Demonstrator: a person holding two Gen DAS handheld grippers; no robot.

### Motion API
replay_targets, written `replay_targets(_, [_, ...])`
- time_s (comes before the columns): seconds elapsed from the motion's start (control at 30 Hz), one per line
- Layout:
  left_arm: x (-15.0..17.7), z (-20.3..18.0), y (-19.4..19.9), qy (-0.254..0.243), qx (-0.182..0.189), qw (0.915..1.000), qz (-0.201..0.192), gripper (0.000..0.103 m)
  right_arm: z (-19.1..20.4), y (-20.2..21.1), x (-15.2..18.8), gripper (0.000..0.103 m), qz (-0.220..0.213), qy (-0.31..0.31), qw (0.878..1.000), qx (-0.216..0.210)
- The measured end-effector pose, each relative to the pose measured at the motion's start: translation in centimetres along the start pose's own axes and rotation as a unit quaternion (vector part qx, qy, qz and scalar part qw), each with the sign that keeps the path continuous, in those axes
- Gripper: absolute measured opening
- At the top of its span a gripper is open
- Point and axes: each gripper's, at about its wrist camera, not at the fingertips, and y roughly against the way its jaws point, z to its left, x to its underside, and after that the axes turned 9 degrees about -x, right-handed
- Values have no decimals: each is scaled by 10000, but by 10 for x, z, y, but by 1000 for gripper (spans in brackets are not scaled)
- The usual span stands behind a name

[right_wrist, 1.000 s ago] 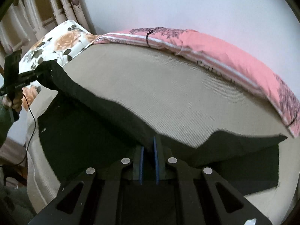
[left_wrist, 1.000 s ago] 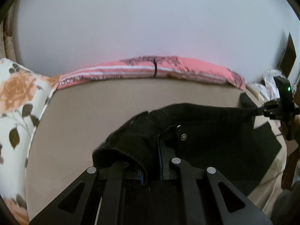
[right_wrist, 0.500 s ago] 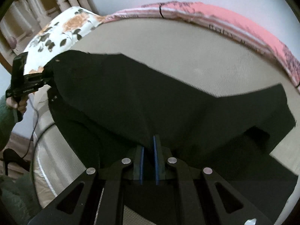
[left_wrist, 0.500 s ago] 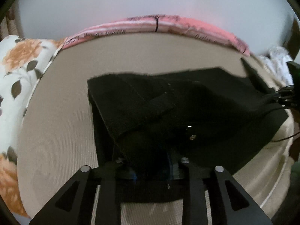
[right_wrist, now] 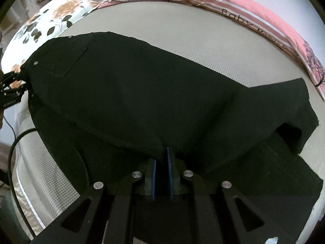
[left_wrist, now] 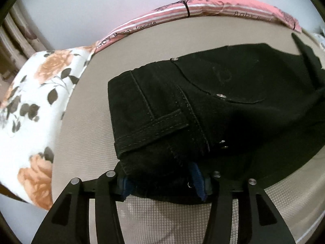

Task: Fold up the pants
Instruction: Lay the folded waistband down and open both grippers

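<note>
The black pants (left_wrist: pixel 233 101) lie on the beige bed (left_wrist: pixel 85 132), folded lengthwise with one half laid over the other. In the left wrist view the waistband with belt loop, rivets and back pocket lies just ahead of my left gripper (left_wrist: pixel 162 183), whose blue pads are wide apart with the waistband edge resting between them. In the right wrist view the pants (right_wrist: pixel 152 101) stretch from the waist at far left to the leg ends at right. My right gripper (right_wrist: pixel 161 162) has its pads close together on a fold of the leg fabric. The left gripper (right_wrist: pixel 12 89) shows at the far left edge.
A pink striped blanket (left_wrist: pixel 203 10) with black print runs along the bed's far edge against the wall. A white floral pillow (left_wrist: pixel 34 105) lies left of the pants. A black cable (right_wrist: pixel 14 148) hangs over the bed's left side in the right wrist view.
Both grippers carried the lifted half of the pants over and lowered it onto the other half. The left gripper's pads have opened off the waistband. The right gripper stays closed on the fabric.
</note>
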Motion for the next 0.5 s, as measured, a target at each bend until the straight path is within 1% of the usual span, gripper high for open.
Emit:
replay_targets(0.13, [-2, -14, 1, -290, -388, 9988, 13, 54, -1, 2, 0, 11, -66, -172, 9998, 25])
replay_targets(0.2, [-3, -17, 2, -379, -484, 9981, 10, 54, -1, 5, 1, 13, -113, -246, 9996, 20])
replay_targets(0.27, [-3, -19, 5, -411, -586, 9974, 41, 54, 0, 13, 2, 16, -268, -307, 9992, 28])
replay_targets(0.37, [-1, -22, 11, -456, -684, 9966, 81, 56, 3, 24, 6, 28, -345, -309, 9989, 3])
replay_targets(0.43, [2, -22, 15, -500, -761, 9958, 93, 59, 6, 31, 10, 46, -419, -289, 9987, -29])
replay_targets(0.47, [4, -21, 18, -503, -765, 9958, 80, 60, 6, 36, 13, 49, -479, -286, 9984, -27])
replay_targets(0.5, [7, -20, 21, -490, -766, 9958, 78, 60, 7, 40, 15, 49, -535, -289, 9981, -8])
